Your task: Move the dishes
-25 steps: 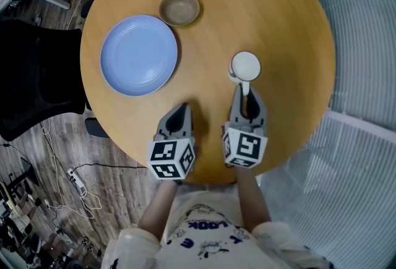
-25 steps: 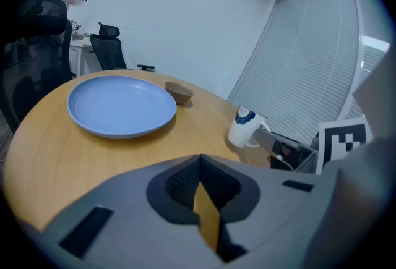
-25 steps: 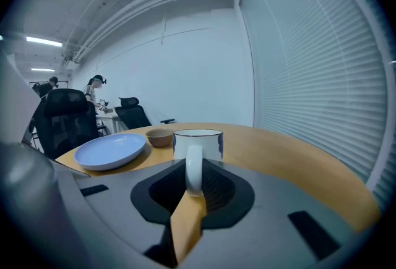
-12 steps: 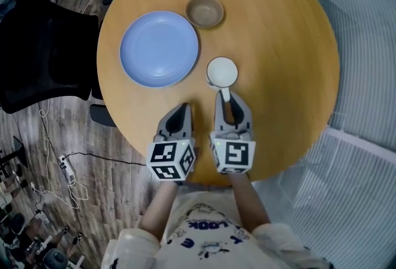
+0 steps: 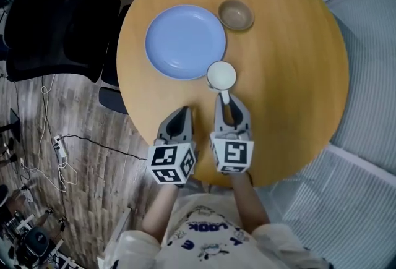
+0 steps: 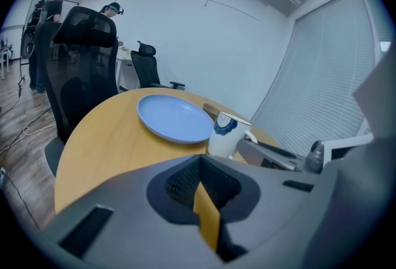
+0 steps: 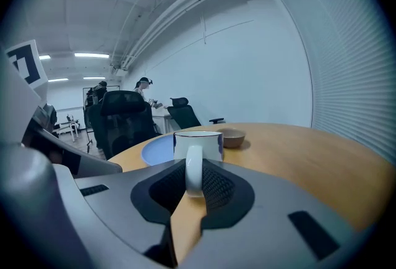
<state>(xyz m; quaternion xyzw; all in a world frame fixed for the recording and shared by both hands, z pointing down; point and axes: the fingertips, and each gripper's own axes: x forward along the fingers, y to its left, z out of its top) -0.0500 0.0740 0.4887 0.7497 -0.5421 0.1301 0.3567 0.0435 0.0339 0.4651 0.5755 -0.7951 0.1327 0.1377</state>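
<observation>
Mug step in hand, my read: my right gripper [image 5: 226, 102] was clenched on the handle [image 7: 193, 170] of the white mug [image 5: 221, 75], with the handle pointing to 6 o'clock at me and a jaw pinching it on each side. My left gripper [image 5: 180, 114] was squeezed together on nothing, parked at 9 o'clock of the right one near the 6 o'clock edge of the table [image 5: 291, 70]. The mug was near table centre. The blue plate [image 5: 185, 42] was at its 10 o'clock, rims just beside each other, couldn't tell if they touched. The brown bowl [image 5: 236, 14] was at the mug's 12–1 o'clock, apart from the mug and just beside the plate. Couldn't tell if the mug base was on the wood or just off it, my own jaws blocked that. Plate and bowl looked not yet handled. Next move called for a firm pinch on that thin handle, since I'd expect the mug to swing on it, plus a level carry and a path clear of the plate rim. Writing: only "LOOK" on my shirt [image 5: 199, 226], upside down in the head view; marker cubes [image 5: 232, 151] carried square codes, no text; blue mark on the mug side was unreadable; no brand visible on any dish
</observation>
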